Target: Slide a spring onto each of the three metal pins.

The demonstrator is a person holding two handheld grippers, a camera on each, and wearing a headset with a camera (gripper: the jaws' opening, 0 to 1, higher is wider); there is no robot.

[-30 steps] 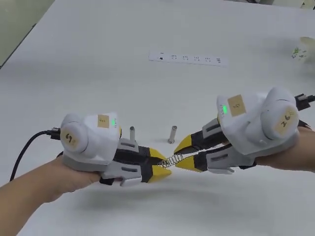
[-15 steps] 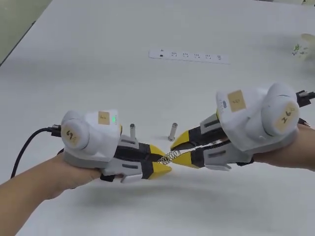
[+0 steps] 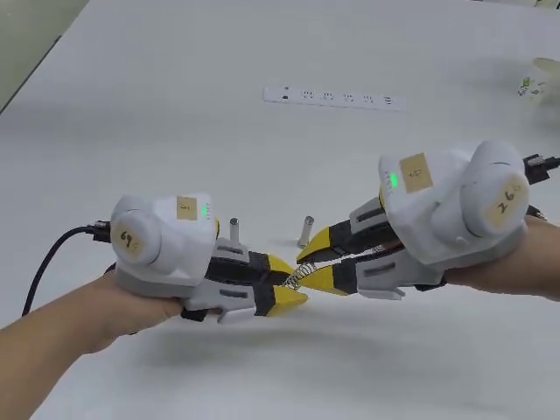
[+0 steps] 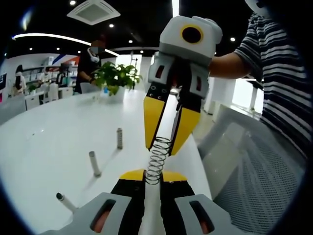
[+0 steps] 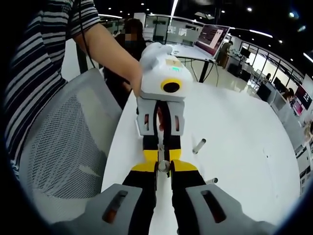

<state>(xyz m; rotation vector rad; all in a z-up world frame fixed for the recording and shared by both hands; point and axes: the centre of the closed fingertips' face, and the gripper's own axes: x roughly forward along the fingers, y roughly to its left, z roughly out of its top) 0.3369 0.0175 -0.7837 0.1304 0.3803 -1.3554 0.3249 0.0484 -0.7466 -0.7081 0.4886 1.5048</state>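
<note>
A small steel spring (image 3: pixel 299 276) hangs above the white table between both grippers. My left gripper (image 3: pixel 293 292) is shut on its near end (image 4: pixel 152 175). My right gripper (image 3: pixel 308 265) faces it from the right, and its yellow jaws pinch the spring's other end (image 4: pixel 164 143). In the right gripper view the spring (image 5: pixel 164 166) shows end-on between my own jaws. Two short metal pins (image 3: pixel 234 229) (image 3: pixel 305 232) stand on the table just behind the grippers. A third pin (image 4: pixel 63 201) leans at the lower left of the left gripper view.
A white power strip (image 3: pixel 332 96) lies farther back on the table (image 3: pixel 175 114). A pale cup (image 3: pixel 542 74) sits at the far right edge. A black cable (image 3: pixel 48 258) trails from the left gripper. A mesh chair (image 5: pixel 63 142) stands beside the table.
The right gripper's jaws, wide apart a second ago, have narrowed onto the spring's end. The spring now tilts up toward the right gripper. The left gripper keeps its hold.
</note>
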